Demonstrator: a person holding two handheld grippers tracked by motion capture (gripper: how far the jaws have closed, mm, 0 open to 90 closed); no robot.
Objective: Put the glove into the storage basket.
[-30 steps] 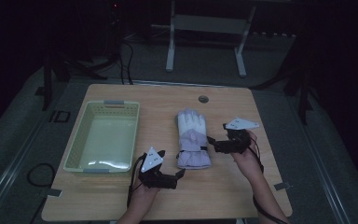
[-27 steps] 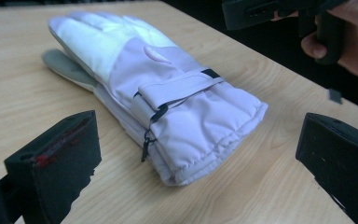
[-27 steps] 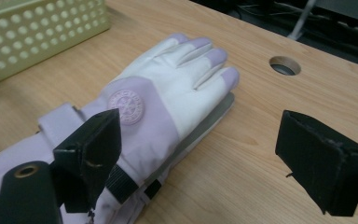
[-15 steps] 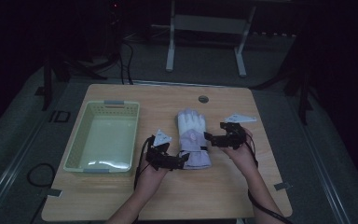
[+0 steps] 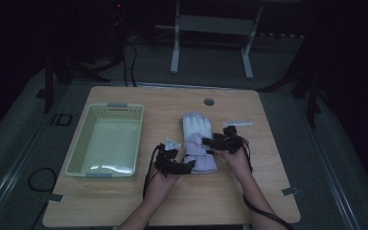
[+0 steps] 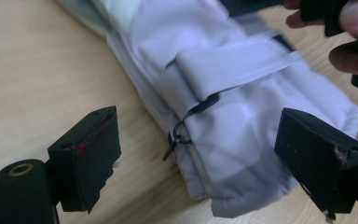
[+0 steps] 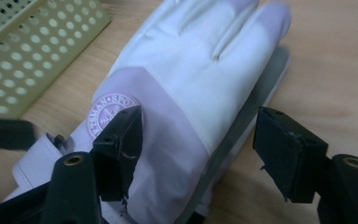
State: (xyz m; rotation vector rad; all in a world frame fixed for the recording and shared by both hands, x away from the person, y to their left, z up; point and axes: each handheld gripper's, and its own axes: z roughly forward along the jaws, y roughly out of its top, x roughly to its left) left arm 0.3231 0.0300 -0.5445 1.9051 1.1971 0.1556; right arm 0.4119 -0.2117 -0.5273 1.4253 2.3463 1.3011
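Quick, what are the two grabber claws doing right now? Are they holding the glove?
Left gripper: open, jaws just closing around the glove cuff, not pressing yet.
Right gripper: open, jaws just closing over the glove's middle, no grip yet.

Left tool (image 5: 188, 167), right tool (image 5: 207, 142): jaws apart, just been closing

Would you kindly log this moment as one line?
left tongs: closing, astride glove cuff | right tongs: closing, astride glove | basket: empty

From high above my side I look forward and down over the whole table (image 5: 124, 201), while both gripper cameras sit close, sharing the glove (image 6: 242, 116) from opposite sides.
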